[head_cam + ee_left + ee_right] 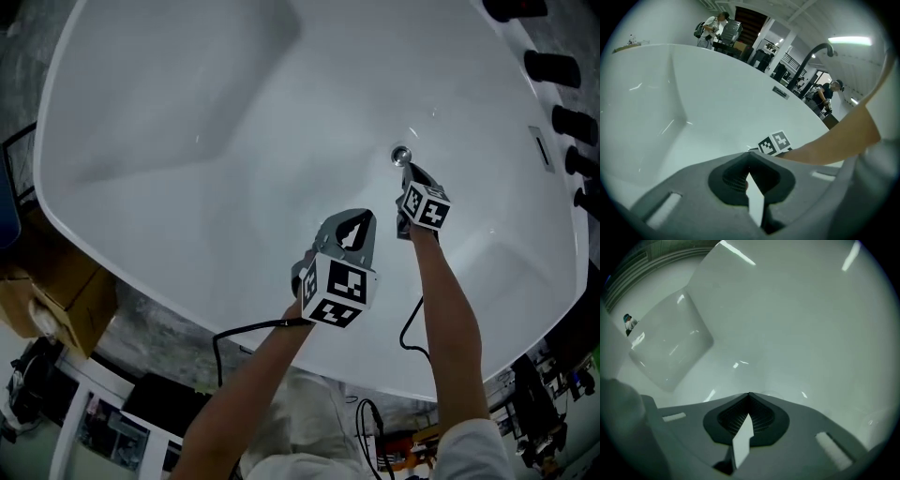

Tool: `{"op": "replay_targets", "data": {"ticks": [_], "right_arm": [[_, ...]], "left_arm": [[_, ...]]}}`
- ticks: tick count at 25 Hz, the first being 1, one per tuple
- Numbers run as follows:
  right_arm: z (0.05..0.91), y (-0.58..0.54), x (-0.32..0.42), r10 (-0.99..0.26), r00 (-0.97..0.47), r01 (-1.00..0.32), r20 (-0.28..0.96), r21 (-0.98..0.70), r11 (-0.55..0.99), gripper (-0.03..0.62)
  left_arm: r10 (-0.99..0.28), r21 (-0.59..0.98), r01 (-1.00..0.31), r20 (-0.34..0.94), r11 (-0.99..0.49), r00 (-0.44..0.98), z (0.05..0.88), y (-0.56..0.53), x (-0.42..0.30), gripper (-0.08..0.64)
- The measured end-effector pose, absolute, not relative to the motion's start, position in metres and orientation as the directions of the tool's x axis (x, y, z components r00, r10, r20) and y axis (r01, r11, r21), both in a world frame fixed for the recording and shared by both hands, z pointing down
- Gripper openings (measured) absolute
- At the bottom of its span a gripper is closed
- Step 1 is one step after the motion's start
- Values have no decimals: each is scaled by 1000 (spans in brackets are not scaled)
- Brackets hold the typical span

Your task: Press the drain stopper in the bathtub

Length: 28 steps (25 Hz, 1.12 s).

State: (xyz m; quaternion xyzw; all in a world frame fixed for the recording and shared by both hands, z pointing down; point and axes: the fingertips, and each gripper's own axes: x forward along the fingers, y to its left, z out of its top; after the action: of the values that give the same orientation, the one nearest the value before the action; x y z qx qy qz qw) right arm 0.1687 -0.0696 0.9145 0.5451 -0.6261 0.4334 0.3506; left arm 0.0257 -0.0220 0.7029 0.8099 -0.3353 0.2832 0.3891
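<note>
The round chrome drain stopper [401, 155] sits in the floor of the white bathtub [187, 141]. My right gripper [408, 171] reaches down into the tub, shut, with its tips right at the stopper's near edge; whether they touch it I cannot tell. In the right gripper view its closed jaws [749, 394] point at bare tub floor and the stopper does not show clearly. My left gripper [352, 219] hangs shut and empty above the tub floor, nearer me and left of the right one. From the left gripper [749, 153] I see the right gripper's marker cube [774, 143] and forearm [834, 145].
Black knobs [553, 67] line the tub's right rim, beside a slot-shaped overflow plate [540, 146]. A black curved faucet [813, 52] rises over the far rim. A cardboard box [56, 281] stands outside the tub at left. Cables [244, 330] hang from both grippers.
</note>
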Motion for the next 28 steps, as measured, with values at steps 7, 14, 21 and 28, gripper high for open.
{"op": "replay_targets", "data": {"ticks": [7,14,21,28], "right_arm": [[821,-74,153,-452,-213,-975,866,-219,40,2],[716,-62,143,-528,-256,-963,810,-258,72,2],[617,-35,143,-572,-265,-961,776,-263,89,2],[521,-13,124,-629,-303,-946,715,-305,109,2]], "left_arm": [[-346,420,-763,709,-492,614,614,-27,25,-2],[-369,395,-737,677,-548,637,525,-17,25,-2],[-429,404,-737,621,-542,656,441,-5,30,-2],[-458,413,-727,579,-548,674,375,22,29,-2]]}}
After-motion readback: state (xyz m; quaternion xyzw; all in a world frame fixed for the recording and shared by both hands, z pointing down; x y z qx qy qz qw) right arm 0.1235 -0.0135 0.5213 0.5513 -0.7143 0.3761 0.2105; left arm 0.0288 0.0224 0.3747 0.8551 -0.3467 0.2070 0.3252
